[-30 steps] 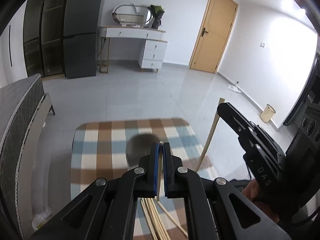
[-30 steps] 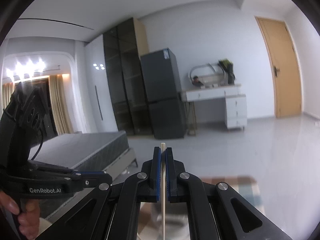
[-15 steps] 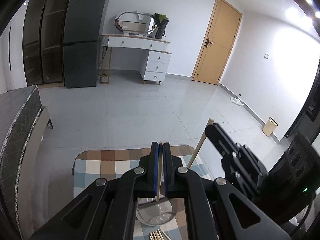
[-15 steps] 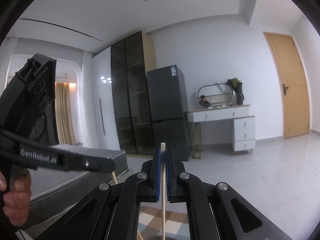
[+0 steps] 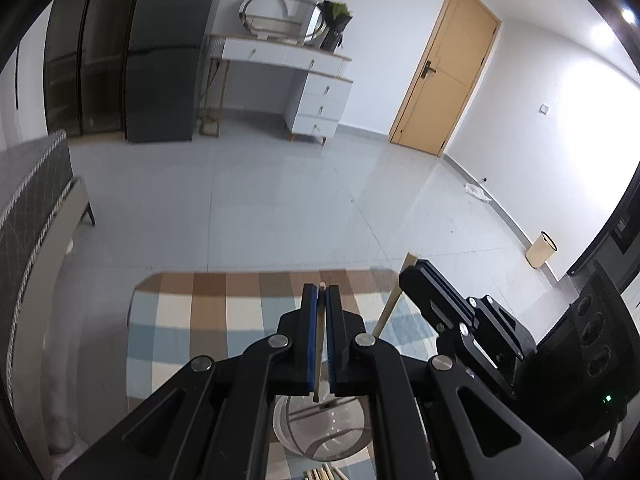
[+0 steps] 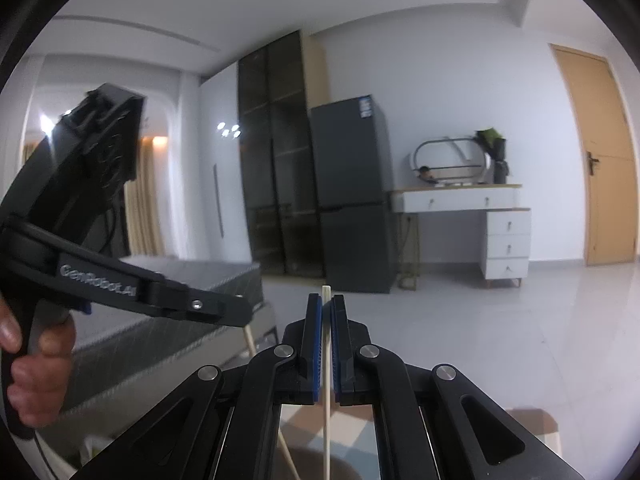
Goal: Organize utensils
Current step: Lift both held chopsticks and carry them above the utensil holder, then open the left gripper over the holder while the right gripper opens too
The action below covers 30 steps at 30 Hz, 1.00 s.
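Compared with a second ago, the left-wrist view has swung forward over the checked desk (image 5: 180, 332): the clear glass cup (image 5: 320, 432) that showed ahead of the fingertips now sits under the left claw (image 5: 321, 300), and the loose chopsticks (image 5: 324, 472) on the cloth have slid to the bottom edge, only their ends showing. The right claw (image 5: 416, 276) has moved lower in that view, from mid-right toward the desk's far right corner.

Two claws, each clamped tight on one chopstick. The left claw pinches a single pale chopstick (image 5: 319, 344) upright between its blue pads, its lower end hanging over the cup's mouth. The right claw grips the second chopstick (image 6: 326, 360), which runs upright through the pads, its tip poking above them.

In the right-wrist view the left claw (image 6: 240, 312) has come in from the left edge toward the centre, and a hand (image 6: 36, 364) wraps its handle. One cup is in sight; the count of loose chopsticks cannot be told.
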Motion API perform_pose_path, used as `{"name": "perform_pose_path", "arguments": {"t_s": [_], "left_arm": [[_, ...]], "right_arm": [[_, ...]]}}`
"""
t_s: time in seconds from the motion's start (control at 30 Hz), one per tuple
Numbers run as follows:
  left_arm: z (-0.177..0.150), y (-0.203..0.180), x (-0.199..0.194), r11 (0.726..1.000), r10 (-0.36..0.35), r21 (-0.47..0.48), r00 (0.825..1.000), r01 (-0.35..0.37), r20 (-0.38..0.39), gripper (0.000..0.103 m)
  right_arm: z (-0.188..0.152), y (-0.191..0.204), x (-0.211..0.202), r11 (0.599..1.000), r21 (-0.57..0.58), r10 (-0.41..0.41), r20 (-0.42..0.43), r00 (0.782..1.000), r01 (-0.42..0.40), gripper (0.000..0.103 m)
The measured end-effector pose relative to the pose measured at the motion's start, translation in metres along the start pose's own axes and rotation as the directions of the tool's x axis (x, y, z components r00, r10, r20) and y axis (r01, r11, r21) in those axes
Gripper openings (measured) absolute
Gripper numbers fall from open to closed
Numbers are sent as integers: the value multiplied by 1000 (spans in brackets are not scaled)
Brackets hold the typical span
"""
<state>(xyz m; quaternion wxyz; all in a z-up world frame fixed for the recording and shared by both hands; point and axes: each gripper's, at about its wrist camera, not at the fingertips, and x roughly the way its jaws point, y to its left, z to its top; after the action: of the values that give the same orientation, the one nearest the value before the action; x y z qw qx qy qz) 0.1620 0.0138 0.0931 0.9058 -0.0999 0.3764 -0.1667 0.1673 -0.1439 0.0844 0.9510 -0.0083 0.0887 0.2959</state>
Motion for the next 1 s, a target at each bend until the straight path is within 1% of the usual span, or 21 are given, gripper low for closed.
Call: {"name": "perform_pose_path", "arguments": {"t_s": [0.07,0.1,0.17,0.23,0.27,0.3,0.33,0.37,0.43,0.47,0.5,0.57,0.63,0.7,0.73,0.77,0.83,0.9,0.97,1.0], "left_arm": [[-4,3,3,1000,-19,-12,1000,19,-25,0],[-3,3,4,999,-27,-19,999,26,-36,0],[-4,7,4,999,-15,-41,998,12,-61,0],[-4,11,1,998,3,-65,997,-8,-80,3],[-4,12,-2,997,13,-72,997,-19,-79,11],[-4,13,-6,996,25,-80,997,-31,-73,24],[-6,14,-13,995,37,-91,997,-42,-62,31],[-8,16,-21,993,47,-105,998,-51,-45,39],[-11,17,-34,991,66,-118,998,-68,-19,40],[-12,16,-38,990,76,-120,997,-77,-13,42],[-14,16,-43,989,87,-122,996,-88,-11,47],[-20,11,-58,986,110,-126,994,-110,-1,49],[-27,5,-67,984,133,-120,991,-132,-1,49],[-34,-1,-78,982,154,-112,988,-151,17,49],[-38,-6,-86,982,156,-108,987,-152,25,49],[-41,-11,-91,983,155,-106,988,-152,26,50],[-47,-17,-98,982,164,-99,986,-161,31,52],[-52,-24,-106,982,173,-88,984,-168,52,55],[-58,-33,-118,981,186,-79,979,-179,84,58],[-60,-34,-120,981,183,-79,979,-177,92,59]], "right_arm": [[-5,4,1,1000,-26,16,-26,1000,-16,3],[-7,7,1,999,-37,38,-46,998,-40,4],[-13,11,1,996,-58,65,-82,995,-70,4],[-19,17,-3,993,-71,86,-116,990,-95,6],[-21,16,-6,993,-67,84,-124,989,-93,11],[-22,15,-11,995,-55,81,-129,988,-88,14],[-22,11,-13,996,-36,77,-131,988,-82,23],[-22,8,-20,997,-7,70,-130,989,-72,34],[-23,2,-36,997,56,52,-125,991,-45,44],[-23,1,-41,997,69,44,-127,991,-36,46],[-23,1,-51,996,83,27,-131,991,-17,48],[-21,3,-66,995,99,11,-131,991,2,54],[-16,7,-86,994,103,-11,-122,992,24,59],[-10,12,-104,994,101,-30,-102,994,41,63],[-6,14,-113,993,102,-43,-92,995,53,68],[-2,15,-115,993,104,-50,-86,995,59,73],[5,20,-134,991,111,-69,-69,995,76,75],[10,25,-145,989,119,-82,-59,995,88,79],[15,28,-155,986,133,-94,-48,994,100,87],[17,30,-161,985,141,-98,-42,994,103,88]]}}
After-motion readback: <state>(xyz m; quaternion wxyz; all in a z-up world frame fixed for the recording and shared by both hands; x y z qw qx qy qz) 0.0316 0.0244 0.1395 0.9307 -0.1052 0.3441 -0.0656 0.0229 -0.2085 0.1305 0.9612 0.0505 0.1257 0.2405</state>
